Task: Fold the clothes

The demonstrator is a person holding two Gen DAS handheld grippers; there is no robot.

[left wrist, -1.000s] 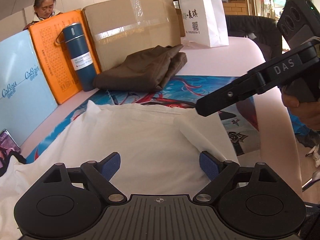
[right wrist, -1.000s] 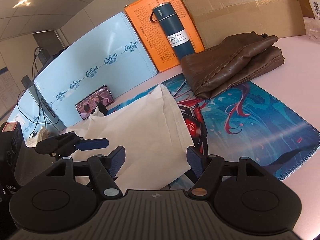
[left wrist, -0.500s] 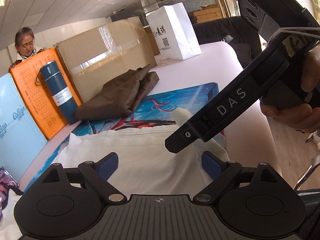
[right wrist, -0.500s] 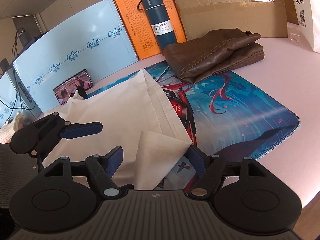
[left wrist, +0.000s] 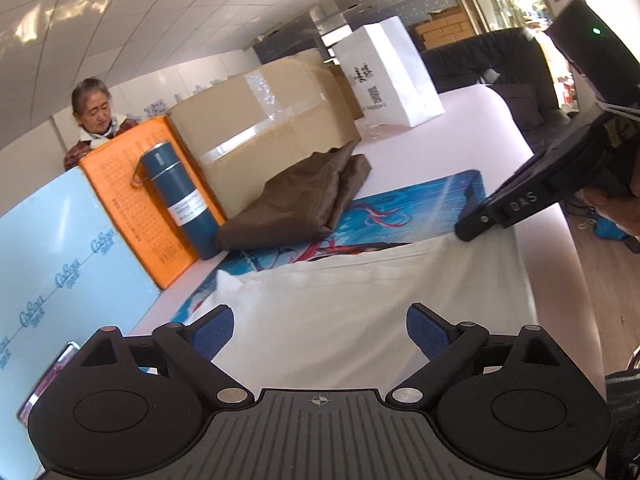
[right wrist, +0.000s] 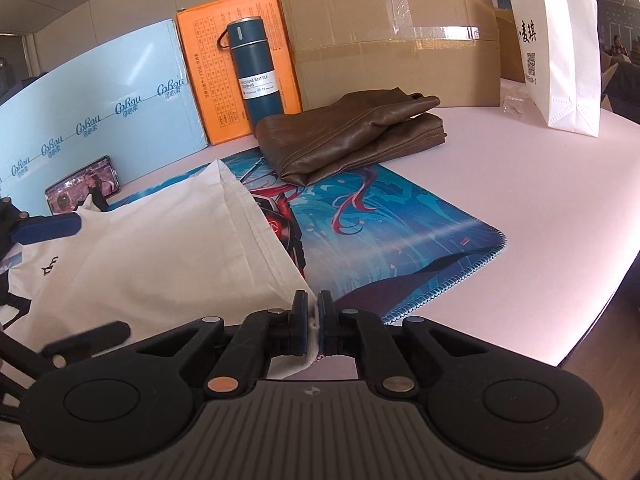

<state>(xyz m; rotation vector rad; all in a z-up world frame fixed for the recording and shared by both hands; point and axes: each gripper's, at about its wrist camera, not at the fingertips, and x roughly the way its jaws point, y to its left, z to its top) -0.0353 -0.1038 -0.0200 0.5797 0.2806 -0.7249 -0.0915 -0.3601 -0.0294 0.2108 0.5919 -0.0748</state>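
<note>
A: Gripping the near corner of the white garment [right wrist: 160, 252], my right gripper [right wrist: 314, 320] sits at lower centre of the right wrist view, jaws pressed together with the fabric pinched between them.

B: And where does the garment lie?

A: Across the left half of that view, spread over the blue printed mat [right wrist: 400, 232] on the pink bench [right wrist: 540, 200]. Its hemmed edge runs diagonally from the frame's centre down to my gripper.

B: The other side?

A: My left gripper [left wrist: 320, 330] is at lower centre of the left wrist view, blue pads [left wrist: 212, 330] spread wide, with the garment [left wrist: 360, 300] visible between and beyond them; I hold nothing there.

B: Background?

A: A folded brown garment [right wrist: 352, 136] at centre, touching the mat's far edge; a blue vacuum bottle [right wrist: 256, 68] upright before an orange box [right wrist: 208, 72]; a cardboard box [right wrist: 392, 40] at upper centre.
</note>
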